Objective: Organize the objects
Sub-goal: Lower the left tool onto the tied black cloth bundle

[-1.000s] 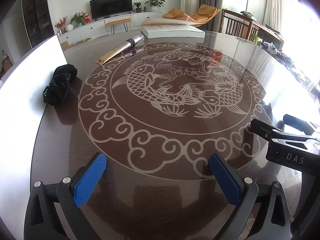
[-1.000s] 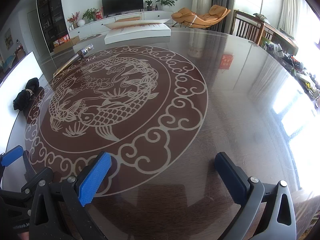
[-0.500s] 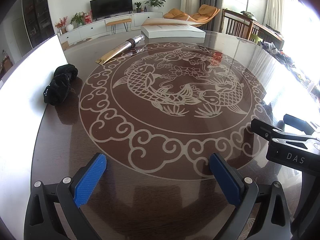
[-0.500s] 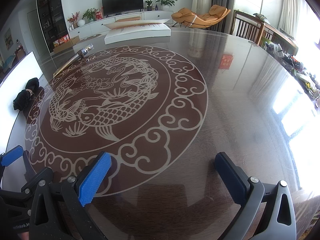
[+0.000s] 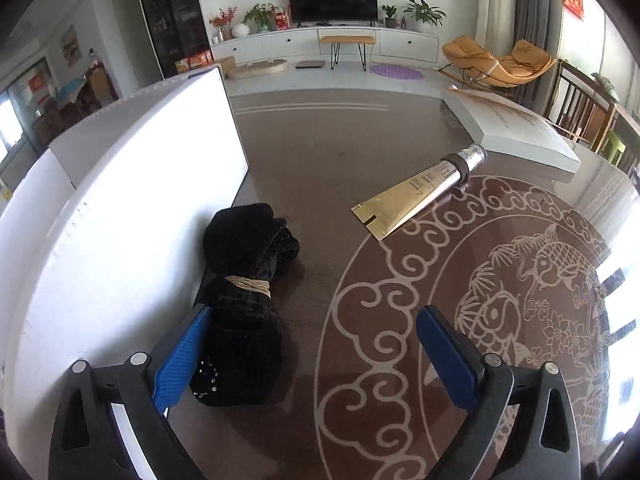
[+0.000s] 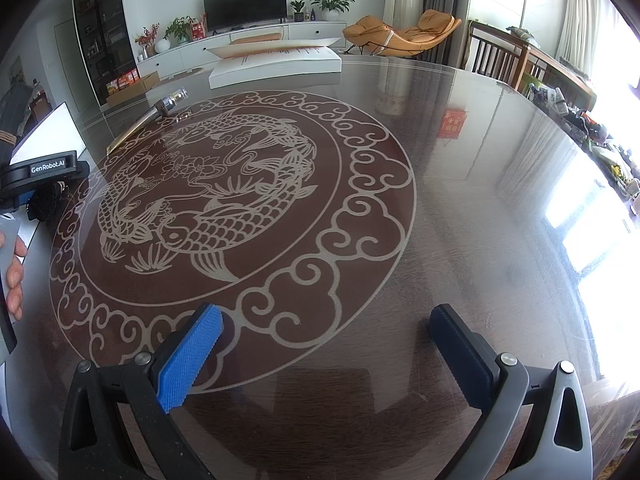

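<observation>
A rolled black cloth bundle (image 5: 244, 300), tied with a tan band, lies on the dark round table (image 5: 320, 168) against a white board. My left gripper (image 5: 316, 350) stands open around the bundle's near end, its left pad (image 5: 180, 360) beside the cloth. Farther right lies a gold tube (image 5: 416, 194) with a silver cap. My right gripper (image 6: 324, 350) is open over the table's near side with nothing between its fingers. The gold tube (image 6: 160, 114) shows at the far left there.
A white board (image 5: 132, 216) stands along the table's left edge. A white flat box (image 5: 516, 132), also the white box (image 6: 276, 66), rests at the far side. The left gripper's body (image 6: 40, 176) and a hand (image 6: 14, 276) appear at the right view's left edge.
My left gripper has swung left and forward across the table to the black bundle, which now sits between its fingers. The right gripper has moved slightly forward.
</observation>
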### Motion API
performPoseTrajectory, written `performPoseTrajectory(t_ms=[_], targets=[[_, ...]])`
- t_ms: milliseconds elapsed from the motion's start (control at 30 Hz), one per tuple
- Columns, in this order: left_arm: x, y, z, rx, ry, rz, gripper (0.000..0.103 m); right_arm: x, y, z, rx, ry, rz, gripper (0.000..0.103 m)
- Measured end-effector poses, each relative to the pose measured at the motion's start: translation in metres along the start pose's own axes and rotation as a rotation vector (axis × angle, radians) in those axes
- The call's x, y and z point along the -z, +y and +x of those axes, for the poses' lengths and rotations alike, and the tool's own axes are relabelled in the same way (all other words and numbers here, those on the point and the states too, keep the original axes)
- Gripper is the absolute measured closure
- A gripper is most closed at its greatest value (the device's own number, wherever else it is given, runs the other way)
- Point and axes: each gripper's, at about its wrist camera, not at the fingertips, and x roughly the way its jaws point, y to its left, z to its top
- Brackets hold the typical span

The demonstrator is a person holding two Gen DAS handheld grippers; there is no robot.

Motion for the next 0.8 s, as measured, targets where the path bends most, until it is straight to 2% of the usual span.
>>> performPoseTrajectory(t_ms=[67, 133, 233, 267, 300, 333, 367, 400, 600, 800], targets=[[0.001, -0.003, 0.008, -0.004, -0.012, 0.026, 0.001, 0.000, 0.000, 0.000, 0.000, 0.000, 0.000, 0.000], [-0.003, -0.002, 0.014, 0.047, -0.014, 0.015, 0.001, 0.000, 0.000, 0.000, 0.000, 0.000, 0.000, 0.000], [-0.011, -0.005, 0.020, 0.058, -0.009, 0.036, 0.001, 0.000, 0.000, 0.000, 0.000, 0.000, 0.000, 0.000], [-0.011, -0.005, 0.019, 0.055, -0.015, 0.034, 0.009, 0.000, 0.000, 0.000, 0.000, 0.000, 0.000, 0.000], [-0.010, -0.002, 0.016, 0.052, -0.032, 0.026, 0.032, 0.000, 0.000, 0.000, 0.000, 0.000, 0.000, 0.000], [-0.008, 0.002, 0.012, 0.048, -0.045, 0.014, 0.044, 0.000, 0.000, 0.000, 0.000, 0.000, 0.000, 0.000], [-0.005, 0.007, 0.009, 0.041, -0.051, 0.007, 0.067, 0.000, 0.000, 0.000, 0.000, 0.000, 0.000, 0.000], [-0.001, 0.010, 0.005, 0.038, -0.053, 0.008, 0.077, 0.000, 0.000, 0.000, 0.000, 0.000, 0.000, 0.000], [0.057, 0.018, -0.037, 0.071, -0.071, 0.046, 0.078, 0.000, 0.000, 0.000, 0.000, 0.000, 0.000, 0.000], [0.125, -0.001, -0.094, 0.136, -0.069, 0.202, 0.078, 0.000, 0.000, 0.000, 0.000, 0.000, 0.000, 0.000]])
